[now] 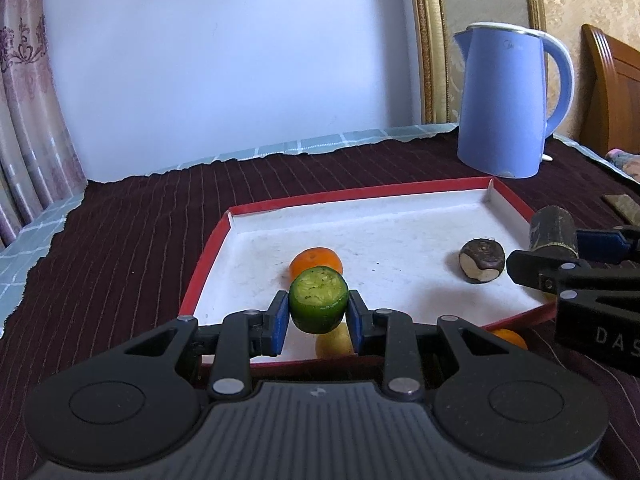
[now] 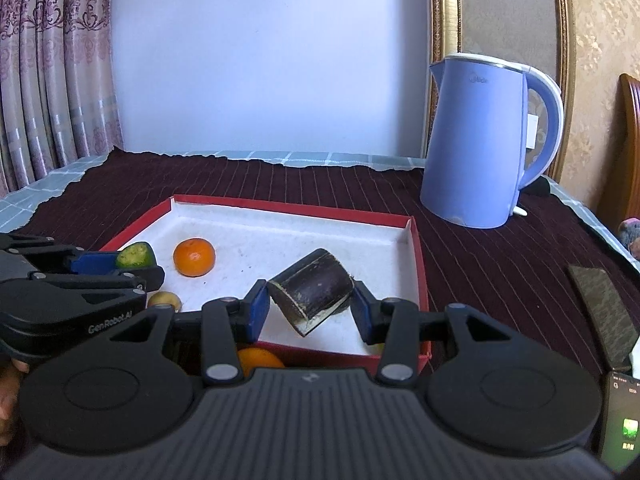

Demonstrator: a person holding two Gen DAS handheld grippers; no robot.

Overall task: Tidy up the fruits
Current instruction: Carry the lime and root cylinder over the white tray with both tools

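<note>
Two claws clenched: left claw [image 1: 319, 314] on green chunk [image 1: 319, 298], right claw [image 2: 311, 307] on dark cylinder [image 2: 311, 290]; yellowish fruit [image 1: 334, 346] half hidden beneath.

Red-rimmed white tray [image 1: 400, 196]; orange mandarin [image 1: 316, 262]; blue kettle [image 1: 504, 100]; maroon striped cloth [image 1: 140, 240].

Two black two-finger grippers, the left gripper [image 1: 319, 316] and the right gripper [image 2: 311, 309]; one red-rimmed white cardboard tray [image 2: 292, 205]; one blue plastic electric kettle [image 2: 478, 140]. Two round orange tangerines, one in the tray [image 2: 194, 257] and one outside its near wall [image 2: 258, 360]; one green cut cucumber chunk [image 1: 319, 297]; one dark purple sugarcane segment [image 2: 312, 290]; one brown water chestnut [image 1: 481, 260]; one small yellowish fruit [image 2: 165, 301].
</note>
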